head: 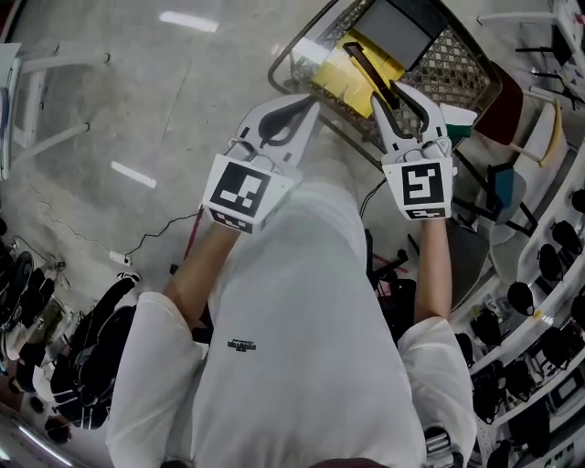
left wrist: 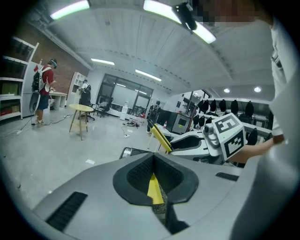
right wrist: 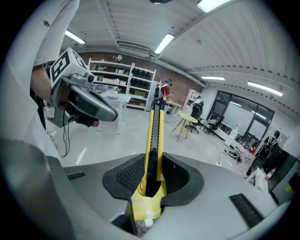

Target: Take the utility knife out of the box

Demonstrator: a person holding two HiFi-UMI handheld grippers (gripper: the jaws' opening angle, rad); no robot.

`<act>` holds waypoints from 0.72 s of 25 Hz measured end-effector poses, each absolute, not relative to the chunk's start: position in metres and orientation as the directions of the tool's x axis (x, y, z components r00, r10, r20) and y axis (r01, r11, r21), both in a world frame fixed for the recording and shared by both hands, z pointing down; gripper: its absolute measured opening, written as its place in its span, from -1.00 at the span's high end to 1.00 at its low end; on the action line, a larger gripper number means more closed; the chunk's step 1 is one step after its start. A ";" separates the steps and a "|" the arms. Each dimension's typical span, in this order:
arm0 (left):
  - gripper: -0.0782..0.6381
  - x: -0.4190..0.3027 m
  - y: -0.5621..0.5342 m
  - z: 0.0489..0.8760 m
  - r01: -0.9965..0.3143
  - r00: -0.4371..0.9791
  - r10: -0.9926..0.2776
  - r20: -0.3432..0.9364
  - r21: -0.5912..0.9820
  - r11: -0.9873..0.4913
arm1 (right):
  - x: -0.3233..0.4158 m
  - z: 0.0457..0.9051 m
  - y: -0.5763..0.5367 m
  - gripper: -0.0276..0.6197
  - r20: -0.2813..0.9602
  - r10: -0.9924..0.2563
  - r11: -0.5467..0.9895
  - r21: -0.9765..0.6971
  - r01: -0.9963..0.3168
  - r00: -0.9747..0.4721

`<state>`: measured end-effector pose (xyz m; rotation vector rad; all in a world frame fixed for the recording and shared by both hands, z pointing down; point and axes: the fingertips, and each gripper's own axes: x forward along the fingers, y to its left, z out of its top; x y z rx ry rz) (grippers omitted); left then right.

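Note:
The utility knife, yellow with a black slider, sticks out forward from my right gripper, which is shut on its handle end. In the right gripper view the knife runs straight out between the pads, above a piece of yellow box. Below it the yellow box lies in a wire basket. My left gripper hovers at the basket's near left edge, its tips together with nothing seen between them. In the left gripper view a strip of yellow shows below the jaws, and the knife is at the right.
A grey flat item lies in the basket beside the box. Racks with dark headsets line the right. A black cable runs across the concrete floor. A round stool table and people stand far off.

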<state>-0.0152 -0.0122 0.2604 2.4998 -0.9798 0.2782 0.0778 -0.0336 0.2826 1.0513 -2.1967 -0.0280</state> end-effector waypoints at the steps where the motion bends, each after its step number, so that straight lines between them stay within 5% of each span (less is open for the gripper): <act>1: 0.78 -0.018 -0.011 0.256 -0.686 0.727 -0.601 0.331 0.324 -0.651 | 0.077 0.273 -0.032 0.59 0.552 -0.713 0.652 0.293 -0.699 -0.433; 18: 0.78 -0.074 -0.005 0.193 -0.739 0.666 -0.720 0.195 0.303 -0.601 | 0.119 0.152 0.020 0.59 0.115 -0.945 0.310 0.026 -0.950 -0.306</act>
